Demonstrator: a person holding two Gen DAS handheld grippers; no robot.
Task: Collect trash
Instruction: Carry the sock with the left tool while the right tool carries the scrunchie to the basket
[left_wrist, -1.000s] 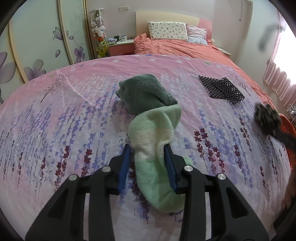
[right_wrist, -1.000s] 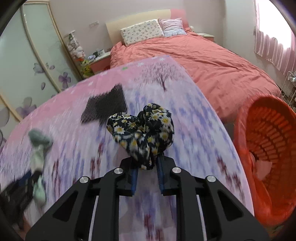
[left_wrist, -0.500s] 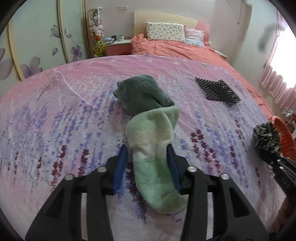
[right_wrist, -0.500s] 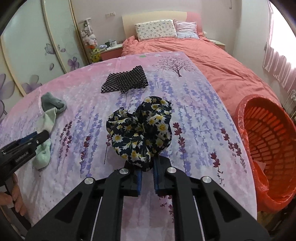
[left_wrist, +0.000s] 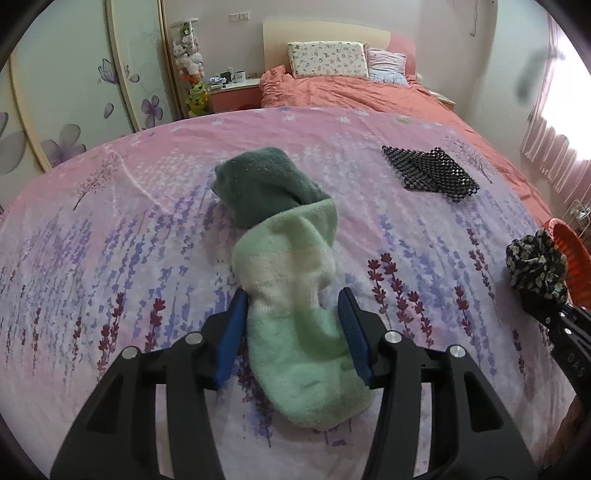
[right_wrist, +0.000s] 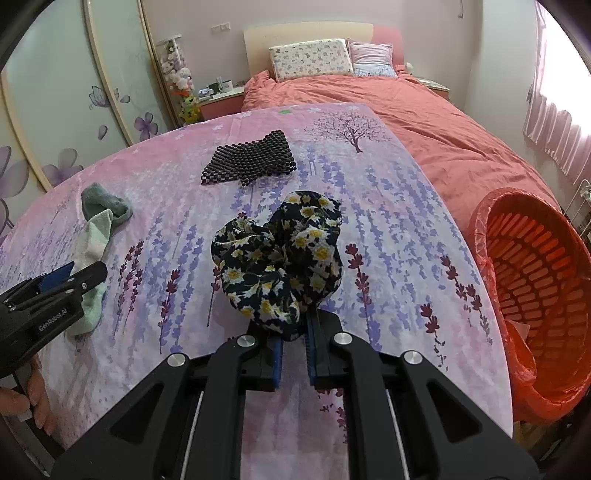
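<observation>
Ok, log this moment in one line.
left gripper: open, straddling green sock, jaws just widening | right gripper: shut on floral scrunchie | orange basket: right of table

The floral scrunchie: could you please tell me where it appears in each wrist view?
Left wrist: floral scrunchie at the far right edge, beside the orange basket's rim.
Right wrist: scrunchie at centre, clamped in the right gripper.
Shared landmark: the black beaded mat.
</observation>
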